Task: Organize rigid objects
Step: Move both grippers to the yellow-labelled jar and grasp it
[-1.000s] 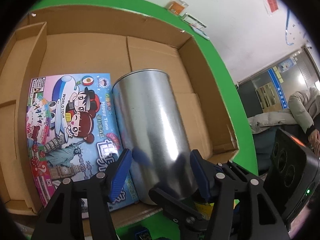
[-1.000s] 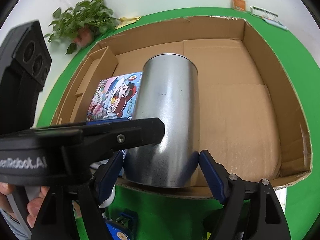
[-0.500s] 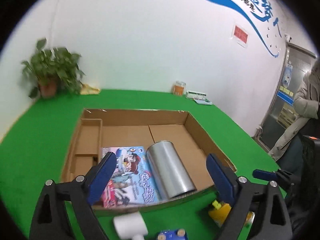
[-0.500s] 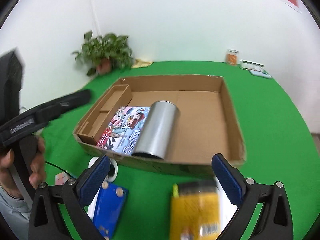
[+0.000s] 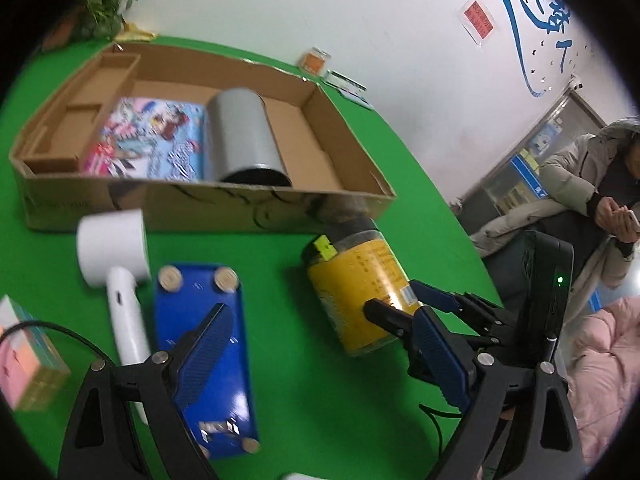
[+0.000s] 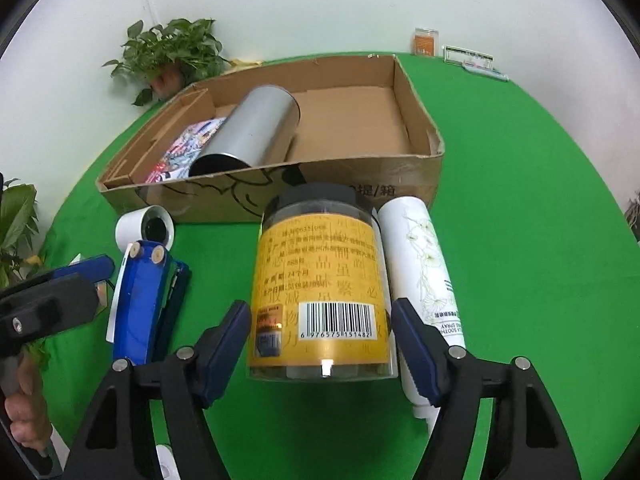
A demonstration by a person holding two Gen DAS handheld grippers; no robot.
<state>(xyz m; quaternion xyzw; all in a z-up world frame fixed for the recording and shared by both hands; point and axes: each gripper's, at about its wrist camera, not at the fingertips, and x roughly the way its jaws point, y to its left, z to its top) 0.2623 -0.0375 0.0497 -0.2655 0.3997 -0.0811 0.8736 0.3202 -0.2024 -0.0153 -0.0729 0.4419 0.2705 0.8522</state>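
A cardboard box (image 6: pixel 360 196) (image 5: pixel 224 212) holds a silver tin (image 6: pixel 252 132) (image 5: pixel 244 136) lying beside a colourful game box (image 5: pixel 152 140) (image 6: pixel 188 148). In front of it on the green table lie a yellow-labelled jar (image 6: pixel 320 280) (image 5: pixel 360 276), a white spray bottle (image 6: pixel 424 264), a blue case (image 5: pixel 200 320) (image 6: pixel 140 304) and a white hair dryer (image 5: pixel 116 264) (image 6: pixel 148 228). My right gripper (image 6: pixel 320 344) is open, its fingers on either side of the jar's base. My left gripper (image 5: pixel 320 356) is open above the table, between the blue case and the jar.
A pink and blue box (image 5: pixel 24 364) lies at the left with a black cable. Potted plants (image 6: pixel 172 56) stand at the table's far left. An orange jar (image 6: pixel 425 42) and a flat pack (image 6: pixel 468 58) sit at the back. A seated person (image 5: pixel 580 184) is on the right.
Both grippers let go of the silver tin in the box, pulled back and dropped low. The right gripper now straddles the yellow jar; the left hovers beside the blue case.
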